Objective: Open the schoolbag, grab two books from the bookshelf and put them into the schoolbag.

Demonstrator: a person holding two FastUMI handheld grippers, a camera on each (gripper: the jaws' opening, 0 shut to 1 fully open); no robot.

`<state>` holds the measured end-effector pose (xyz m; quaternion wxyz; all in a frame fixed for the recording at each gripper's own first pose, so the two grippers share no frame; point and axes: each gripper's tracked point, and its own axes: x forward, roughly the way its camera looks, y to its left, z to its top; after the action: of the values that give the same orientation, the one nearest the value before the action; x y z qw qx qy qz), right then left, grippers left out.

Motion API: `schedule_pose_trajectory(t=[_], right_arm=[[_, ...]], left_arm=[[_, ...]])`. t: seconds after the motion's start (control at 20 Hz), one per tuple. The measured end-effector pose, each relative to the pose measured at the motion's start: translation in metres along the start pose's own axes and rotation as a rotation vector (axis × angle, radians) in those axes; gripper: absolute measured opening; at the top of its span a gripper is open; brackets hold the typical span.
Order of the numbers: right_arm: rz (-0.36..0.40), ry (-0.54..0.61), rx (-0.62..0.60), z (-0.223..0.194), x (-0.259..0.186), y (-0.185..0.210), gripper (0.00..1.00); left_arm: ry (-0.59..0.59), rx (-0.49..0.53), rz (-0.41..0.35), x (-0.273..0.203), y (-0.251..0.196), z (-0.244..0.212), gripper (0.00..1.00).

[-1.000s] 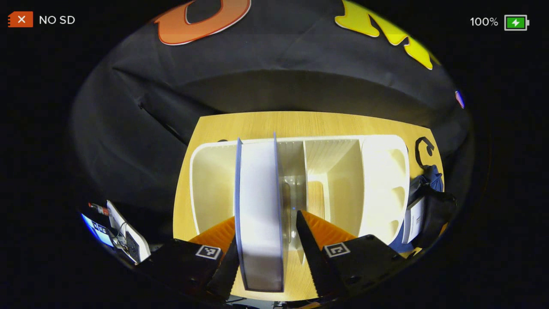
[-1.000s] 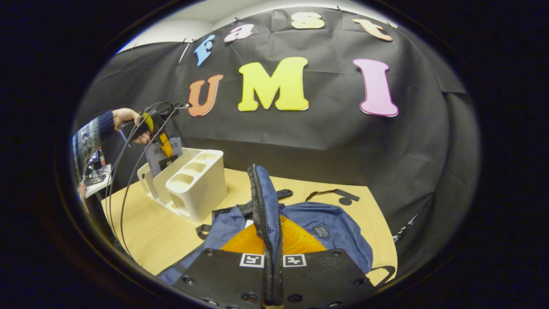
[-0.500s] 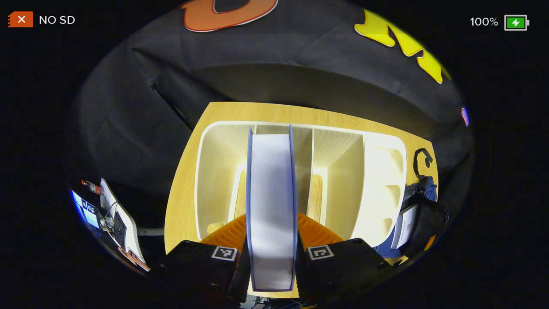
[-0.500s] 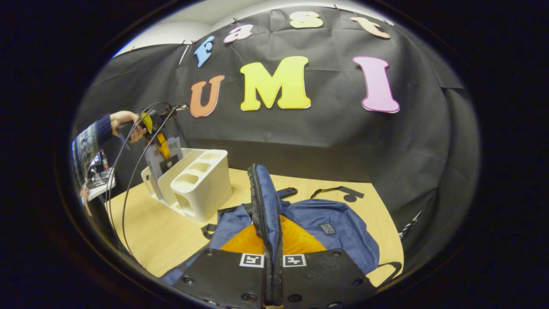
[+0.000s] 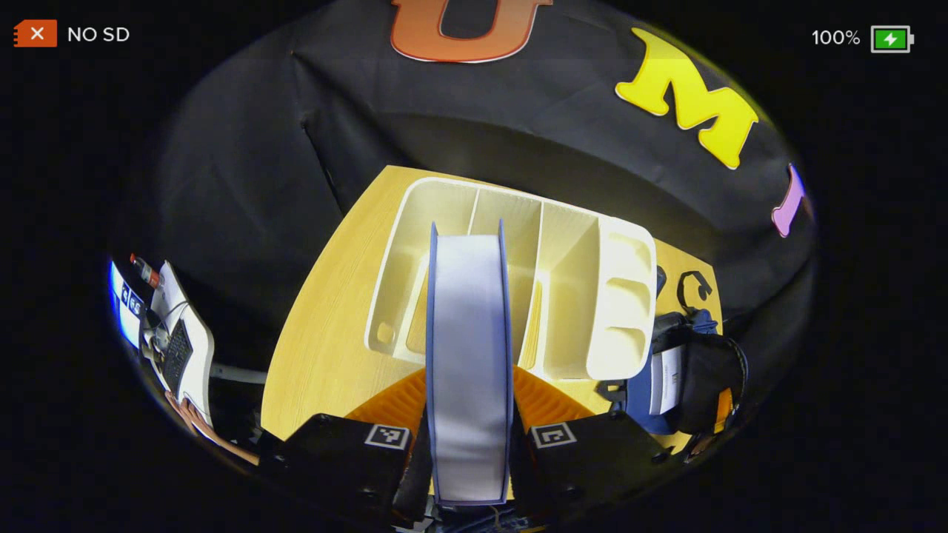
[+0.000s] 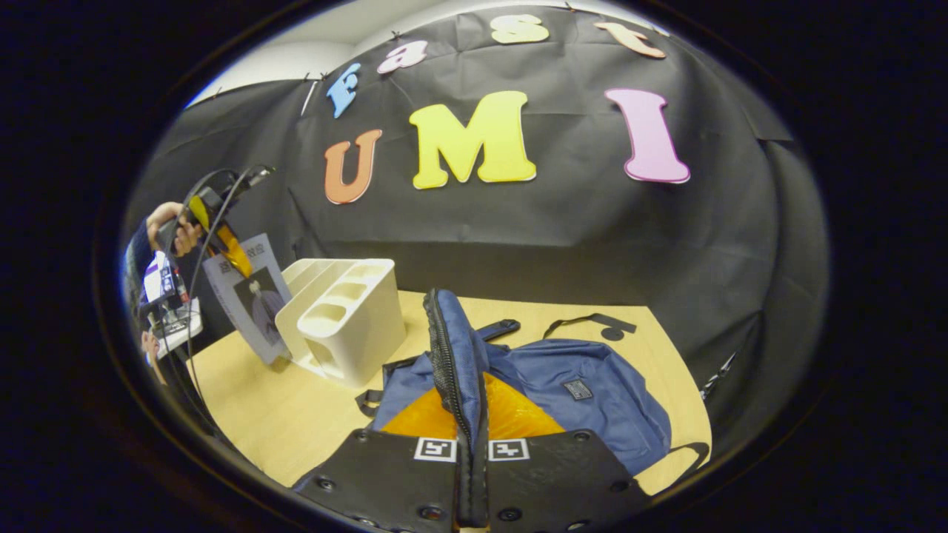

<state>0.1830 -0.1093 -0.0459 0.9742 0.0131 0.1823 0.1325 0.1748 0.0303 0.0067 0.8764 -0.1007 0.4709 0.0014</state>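
Left gripper view: the book (image 5: 469,355) is clamped by the left tool (image 5: 469,444), now lifted clear of the bookshelf (image 5: 518,281); the schoolbag (image 6: 585,400) flap is pinched by the right tool (image 6: 472,474). No writing is legible.

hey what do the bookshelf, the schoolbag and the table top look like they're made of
Bookshelf: probably moulded plastic, cream, smooth and slightly glossy, with rounded corners and thin dividers.
Schoolbag: blue woven fabric, likely nylon or polyester, matte, creased, with a zipper along the edge held up.
Table: pale wood or wood-look laminate; fine straight grain lines, smooth finish.
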Motion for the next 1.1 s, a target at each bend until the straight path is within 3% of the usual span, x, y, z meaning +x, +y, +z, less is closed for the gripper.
schedule_pose_trajectory(t=[0.15,0.45,0.55,0.65,0.8,0.85,0.9,1.1], right_arm=[[-0.008,0.022,0.005,-0.002,0.005,0.003,0.01],[-0.059,0.052,-0.032,-0.001,0.013,-0.005,0.01],[-0.067,0.064,-0.024,0.002,0.016,-0.006,0.01],[-0.077,0.074,-0.022,0.003,0.016,-0.007,0.01],[-0.094,0.093,-0.028,0.004,0.018,-0.007,0.01],[-0.100,0.098,-0.030,0.004,0.018,-0.007,0.01],[-0.108,0.105,-0.034,0.005,0.019,-0.007,0.01],[-0.149,0.107,-0.060,0.017,0.016,-0.010,0.01]], left_arm=[[-0.037,-0.074,-0.119,-0.023,-0.004,-0.034,0.46],[-0.061,-0.225,-0.260,-0.049,0.018,-0.103,0.45],[-0.063,-0.270,-0.300,-0.057,0.026,-0.121,0.49],[-0.068,-0.308,-0.374,-0.062,0.024,-0.133,0.45],[-0.083,-0.319,-0.502,-0.067,0.005,-0.149,0.41],[-0.089,-0.309,-0.541,-0.066,-0.006,-0.152,0.50],[-0.091,-0.295,-0.582,-0.065,-0.016,-0.155,0.46],[-0.079,-0.254,-0.780,-0.063,-0.075,-0.164,0.46]])
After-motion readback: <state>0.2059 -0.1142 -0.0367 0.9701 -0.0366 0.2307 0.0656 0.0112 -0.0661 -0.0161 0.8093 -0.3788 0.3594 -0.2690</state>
